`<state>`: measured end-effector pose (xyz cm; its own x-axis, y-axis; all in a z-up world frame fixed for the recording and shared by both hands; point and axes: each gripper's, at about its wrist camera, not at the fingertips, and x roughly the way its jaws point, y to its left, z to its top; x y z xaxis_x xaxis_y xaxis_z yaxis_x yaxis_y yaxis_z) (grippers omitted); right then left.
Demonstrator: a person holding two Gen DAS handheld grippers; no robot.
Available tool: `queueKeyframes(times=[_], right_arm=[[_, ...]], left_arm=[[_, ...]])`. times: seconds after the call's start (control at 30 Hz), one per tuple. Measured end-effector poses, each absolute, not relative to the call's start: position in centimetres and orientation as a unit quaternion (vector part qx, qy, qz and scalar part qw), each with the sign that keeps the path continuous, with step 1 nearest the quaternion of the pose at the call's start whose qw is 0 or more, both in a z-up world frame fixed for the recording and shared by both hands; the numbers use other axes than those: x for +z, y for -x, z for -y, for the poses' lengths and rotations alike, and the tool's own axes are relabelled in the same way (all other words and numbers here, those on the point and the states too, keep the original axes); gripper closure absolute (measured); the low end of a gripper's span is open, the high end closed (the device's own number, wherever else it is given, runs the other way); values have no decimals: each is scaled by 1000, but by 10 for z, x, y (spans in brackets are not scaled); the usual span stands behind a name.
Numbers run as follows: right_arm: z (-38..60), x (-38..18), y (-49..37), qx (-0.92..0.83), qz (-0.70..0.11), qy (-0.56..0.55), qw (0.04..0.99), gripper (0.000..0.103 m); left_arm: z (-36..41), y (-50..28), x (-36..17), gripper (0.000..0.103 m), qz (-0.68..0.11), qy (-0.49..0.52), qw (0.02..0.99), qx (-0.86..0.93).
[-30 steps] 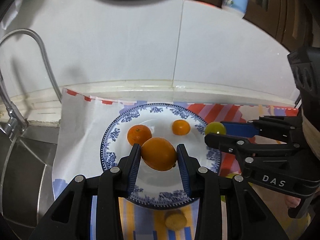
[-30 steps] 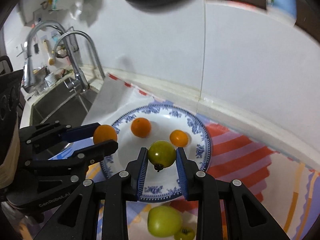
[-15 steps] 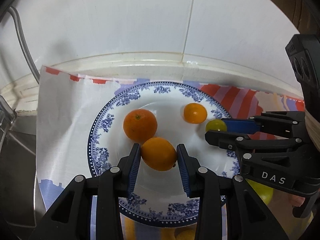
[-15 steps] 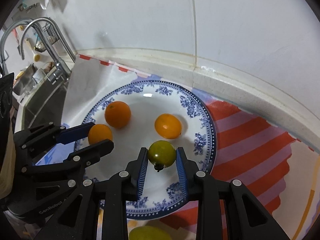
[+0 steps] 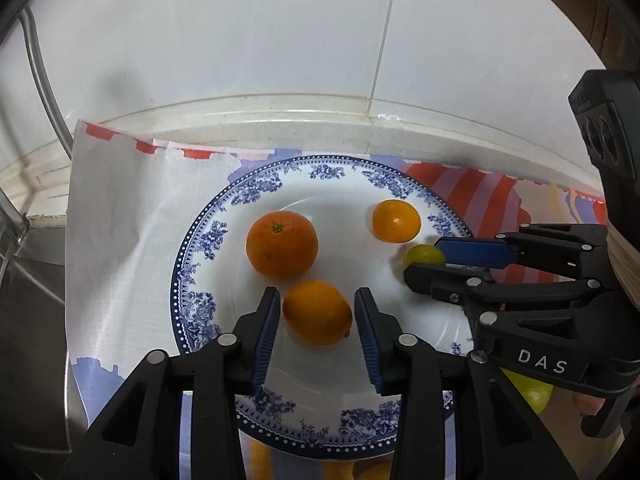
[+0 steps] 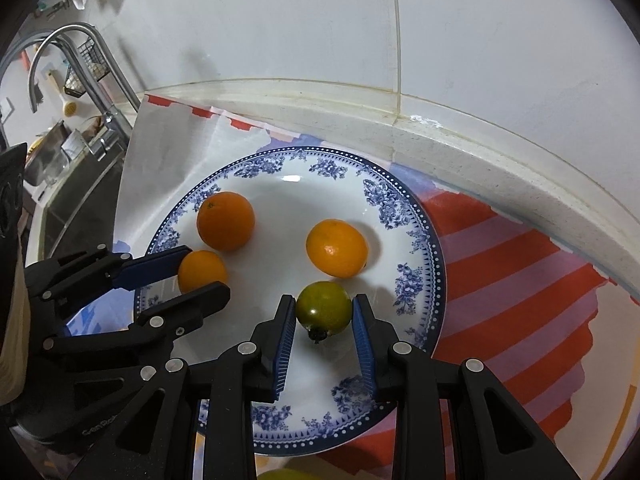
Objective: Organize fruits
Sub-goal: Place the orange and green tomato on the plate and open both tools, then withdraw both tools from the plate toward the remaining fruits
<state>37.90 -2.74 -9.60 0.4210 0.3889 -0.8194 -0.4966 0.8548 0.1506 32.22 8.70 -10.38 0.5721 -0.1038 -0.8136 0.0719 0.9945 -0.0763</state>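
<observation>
Orange and smooth, a little oval fruit (image 5: pixel 318 312) sits on the blue-and-white plate (image 5: pixel 200 240) right between the two fingers of the left claw (image 5: pixel 316 322). That claw has just been opening, and now there is a thin gap on each side of the fruit, so it is not squeezed any more. The long way of this fruit runs slanted across the gap, from one finger toward the other. Just past the tip of the left claw, a bit to its left, a bigger round orange (image 5: pixel 282 244) almost touches the oval fruit. Farther ahead and to its right lies a smaller orange (image 5: pixel 396 221). Next comes the right claw (image 6: pixel 324 322), with a round green tomato (image 6: pixel 324 309) between its fingers, also resting on the plate, stem end toward the claw. This claw has just been opening too, and its fingers are only just off the tomato or barely touching it. I think both fruits are set down, so each claw should pull straight back without bumping them. The plate sits on a striped cloth (image 6: pixel 500 280) on the table, by a white tiled wall (image 6: pixel 280 20), with a sink tap (image 6: pixel 68 52) off to the left.
</observation>
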Motion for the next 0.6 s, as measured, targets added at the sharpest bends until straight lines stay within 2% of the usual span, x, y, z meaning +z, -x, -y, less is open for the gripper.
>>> queueKeyframes(times=[0.07,0.23,0.37,0.47,0.5,0.6], right_arm=[[29,-94,-377,261,-466,55,844,64],[39,-80,-364,257,-452,51,853,64],[51,-62,-343,243,-426,50,870,64],[61,-47,-323,233,-404,47,883,52],[64,-42,-318,231,-398,46,887,50],[75,-27,-295,222,-373,47,900,48]], left_arm=[[-88,-318,-97,63,-453,16,890,-46],[-85,-299,-74,61,-432,4,901,-39],[-79,-273,-50,53,-396,0,918,-31],[-73,-253,-33,45,-369,0,929,-26],[-71,-245,-28,41,-360,1,933,-25],[-64,-226,-13,37,-340,5,940,-21]])
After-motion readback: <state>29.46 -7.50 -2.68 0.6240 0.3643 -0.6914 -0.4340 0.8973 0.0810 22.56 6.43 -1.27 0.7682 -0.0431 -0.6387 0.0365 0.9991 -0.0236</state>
